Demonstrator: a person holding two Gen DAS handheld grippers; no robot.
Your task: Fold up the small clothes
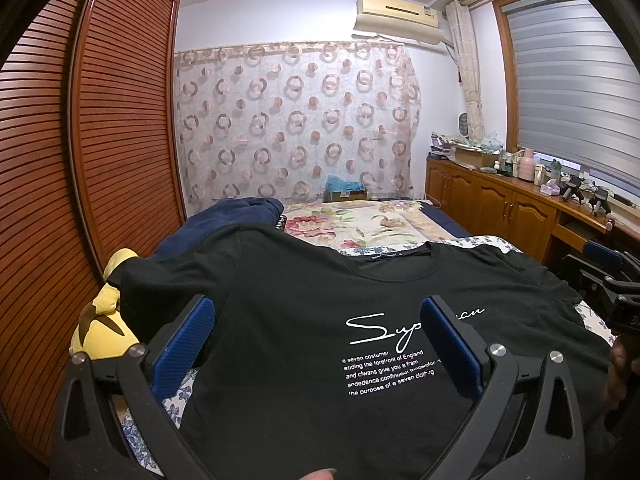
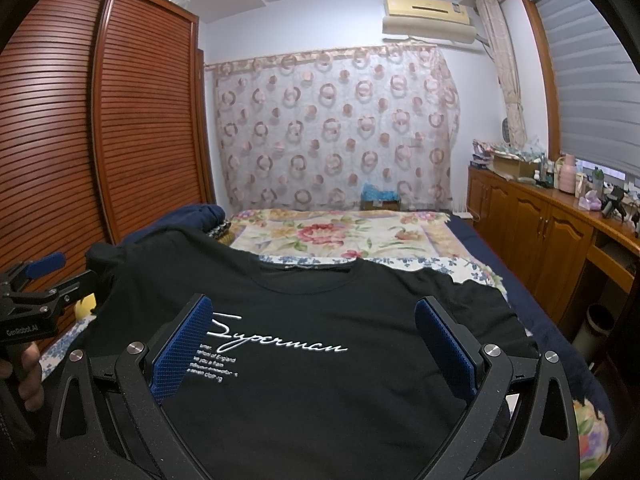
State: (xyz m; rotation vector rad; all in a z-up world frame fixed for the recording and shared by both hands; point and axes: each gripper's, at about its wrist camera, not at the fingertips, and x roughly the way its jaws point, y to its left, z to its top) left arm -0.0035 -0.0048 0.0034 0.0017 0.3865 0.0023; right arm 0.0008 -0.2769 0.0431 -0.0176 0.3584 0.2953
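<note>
My left tool (image 1: 316,320) has its blue-padded fingers (image 1: 182,344) spread wide, with nothing between them but air. Straight ahead of it and below lies the black T-shirt (image 1: 288,300), spread front-up on the bed (image 1: 384,224), its collar at the far end from me and the white script print showing between the fingers. My right tool (image 2: 314,322) is likewise spread apart and empty over the same T-shirt, the word "Superman" reading just ahead of its left finger. Off to the left of my left tool, a yellow plush toy (image 1: 104,332) sits at the shirt's sleeve edge, partly under the fabric. Beyond the collar a floral quilt (image 2: 340,234) covers the bed, and a dark blue garment (image 1: 224,216) is bunched at the far left. From the right wrist view, my left tool appears at the left edge, near the shirt's sleeve; whether it touches the fabric I cannot tell.
</note>
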